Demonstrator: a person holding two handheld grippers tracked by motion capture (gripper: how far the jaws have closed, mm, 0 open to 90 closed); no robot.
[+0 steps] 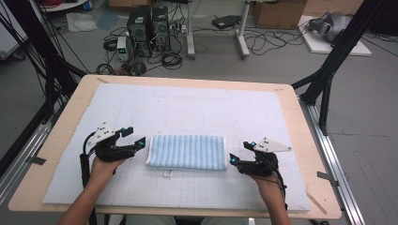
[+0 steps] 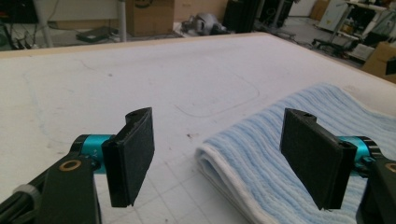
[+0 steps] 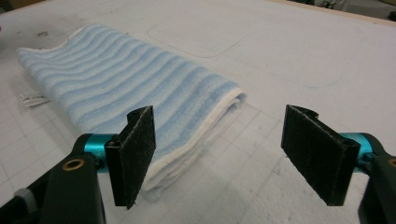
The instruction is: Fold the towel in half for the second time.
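A folded blue-and-white striped towel point(image 1: 187, 152) lies flat on the white mat point(image 1: 187, 112), a small tag at its front edge. My left gripper point(image 1: 133, 137) sits just off the towel's left end, jaws wide apart with nothing between them; in the left gripper view the towel's point(image 2: 280, 154) folded end lies ahead of the open gripper point(image 2: 229, 158). My right gripper point(image 1: 239, 152) rests just off the towel's right end, also open and empty; in the right gripper view the towel point(image 3: 130, 88) lies ahead-left of that gripper point(image 3: 224, 161).
The mat covers a wooden table point(image 1: 61, 136) with bare edges. Faint outlines are drawn on the mat behind the towel. Computer towers point(image 1: 148, 26), cables and boxes stand on the floor beyond the far edge; black frame posts point(image 1: 328, 70) flank the table.
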